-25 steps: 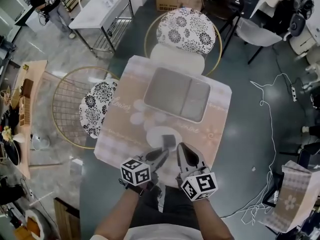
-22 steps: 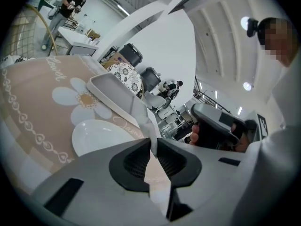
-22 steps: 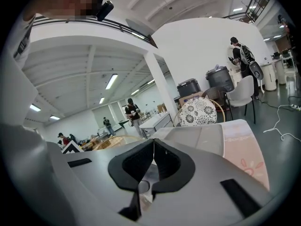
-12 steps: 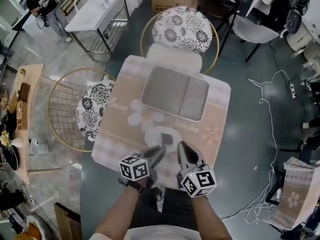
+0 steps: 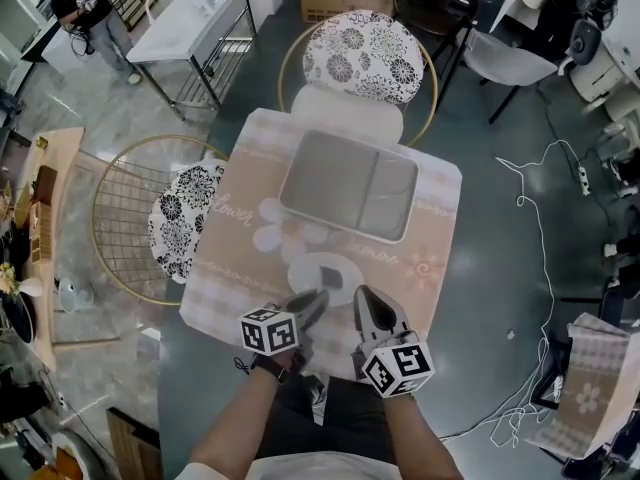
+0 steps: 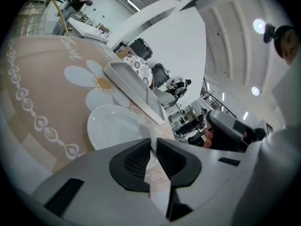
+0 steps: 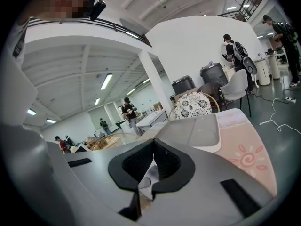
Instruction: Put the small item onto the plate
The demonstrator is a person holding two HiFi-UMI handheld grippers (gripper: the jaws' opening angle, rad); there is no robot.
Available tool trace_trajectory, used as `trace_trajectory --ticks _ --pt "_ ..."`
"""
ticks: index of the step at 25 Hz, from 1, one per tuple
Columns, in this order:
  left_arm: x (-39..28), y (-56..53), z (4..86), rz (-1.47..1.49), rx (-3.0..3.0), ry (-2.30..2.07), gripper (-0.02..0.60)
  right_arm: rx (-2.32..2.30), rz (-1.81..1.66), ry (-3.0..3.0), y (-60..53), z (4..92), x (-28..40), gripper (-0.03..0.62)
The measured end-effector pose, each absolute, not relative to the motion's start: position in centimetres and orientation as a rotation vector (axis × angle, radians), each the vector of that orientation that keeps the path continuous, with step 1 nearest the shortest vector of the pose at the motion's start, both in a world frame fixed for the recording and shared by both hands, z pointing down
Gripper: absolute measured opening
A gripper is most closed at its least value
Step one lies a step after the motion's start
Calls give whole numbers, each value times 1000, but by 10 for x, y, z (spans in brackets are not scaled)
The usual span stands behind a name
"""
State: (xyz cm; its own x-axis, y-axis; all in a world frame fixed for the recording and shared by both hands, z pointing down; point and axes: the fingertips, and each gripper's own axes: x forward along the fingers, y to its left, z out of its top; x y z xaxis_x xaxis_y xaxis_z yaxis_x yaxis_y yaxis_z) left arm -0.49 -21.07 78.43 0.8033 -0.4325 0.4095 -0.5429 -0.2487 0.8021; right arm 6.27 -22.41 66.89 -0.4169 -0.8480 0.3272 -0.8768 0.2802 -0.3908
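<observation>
A white plate (image 5: 312, 264) sits on the flowered tablecloth near the table's front edge. A small dark item (image 5: 334, 271) lies on it. My left gripper (image 5: 316, 300) hovers just short of the plate's near rim, its jaws drawn together to a thin slit with nothing between them. In the left gripper view the plate (image 6: 113, 126) shows beyond the left gripper (image 6: 153, 147), and the item is hidden there. My right gripper (image 5: 360, 296) sits beside it on the right, shut and empty. In its own view the right gripper (image 7: 153, 147) points toward the tray.
A grey two-compartment tray (image 5: 348, 186) lies on the table behind the plate. Patterned round chairs stand at the far side (image 5: 365, 56) and the left (image 5: 185, 218). A white cable (image 5: 535, 228) trails on the floor to the right. People stand in the far background.
Both grippers have stayed at the table's near edge with their jaws as they were. The head view has shifted slightly. Nothing was picked up or let go.
</observation>
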Motion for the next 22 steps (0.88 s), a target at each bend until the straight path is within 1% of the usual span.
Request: trace_trajectory --ticks 7,8,10,11,15,18,22 --pt "-7 -214 788 158 1872 -764 46 1620 831 -2482 -219 671 57 14" --pt "-7 -215 788 167 1872 -768 62 1614 834 -2486 -218 671 55 14" --pt "-8 -215 789 188 1872 -779 128 1602 840 -2488 -216 671 53 14" --pt "-9 -214 790 200 1873 -787 147 1594 842 -2489 -215 671 51 14" --pt "-18 -215 795 264 1882 -854 185 1559 843 -2500 -215 669 45 14" --pt "-17 -213 796 323 1910 -865 249 1540 847 -2511 -215 666 43 14" --pt "-18 -214 794 372 1934 -903 252 1525 849 -2517 -215 663 40 14"
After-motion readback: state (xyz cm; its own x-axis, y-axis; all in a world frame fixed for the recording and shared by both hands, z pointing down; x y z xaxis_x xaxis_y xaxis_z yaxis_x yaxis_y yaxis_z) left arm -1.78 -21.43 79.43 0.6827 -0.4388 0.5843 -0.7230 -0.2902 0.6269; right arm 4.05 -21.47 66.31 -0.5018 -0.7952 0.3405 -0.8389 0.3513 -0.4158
